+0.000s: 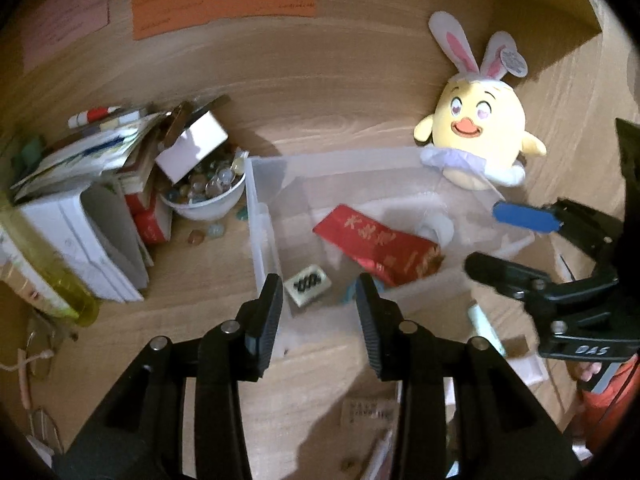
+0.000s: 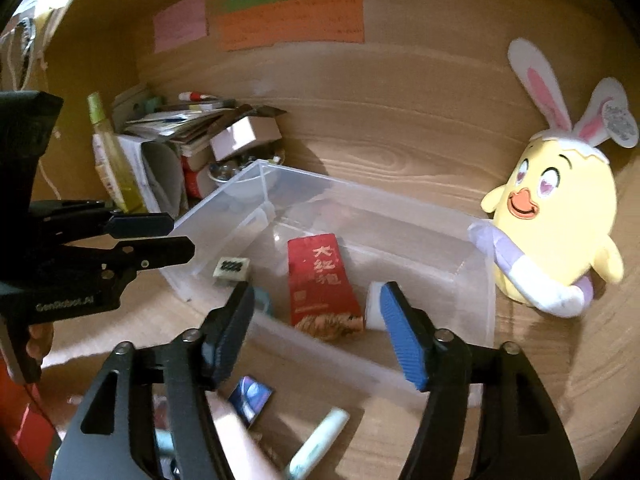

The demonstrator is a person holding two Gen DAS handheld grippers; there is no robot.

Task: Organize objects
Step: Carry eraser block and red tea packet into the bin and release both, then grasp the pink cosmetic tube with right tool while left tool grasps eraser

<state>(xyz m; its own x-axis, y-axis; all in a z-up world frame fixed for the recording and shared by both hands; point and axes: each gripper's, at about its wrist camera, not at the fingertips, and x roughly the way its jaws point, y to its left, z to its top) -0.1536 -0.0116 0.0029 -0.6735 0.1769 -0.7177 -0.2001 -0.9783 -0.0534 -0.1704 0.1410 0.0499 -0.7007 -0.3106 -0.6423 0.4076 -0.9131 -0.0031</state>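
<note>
We hover both tongs empty over clear bin point(image 2: 472, 248); right tongs point(image 2: 320, 320) open wide, left tongs point(image 1: 320, 300) part open; mint marker point(image 2: 320, 436) on desk just below right tongs, long axis diagonal, right hand nearer

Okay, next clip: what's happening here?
A person is tidying a cluttered wooden desk with a handheld gripper in each hand, sorting small things into a clear plastic bin. Already in it lie a red tea packet, a small tile-like block and a white roll. The left gripper and right gripper both hover open over the bin's near edge, holding nothing. A yellow chick plush leans at the bin's far corner; a pen and a small card lie outside.
</note>
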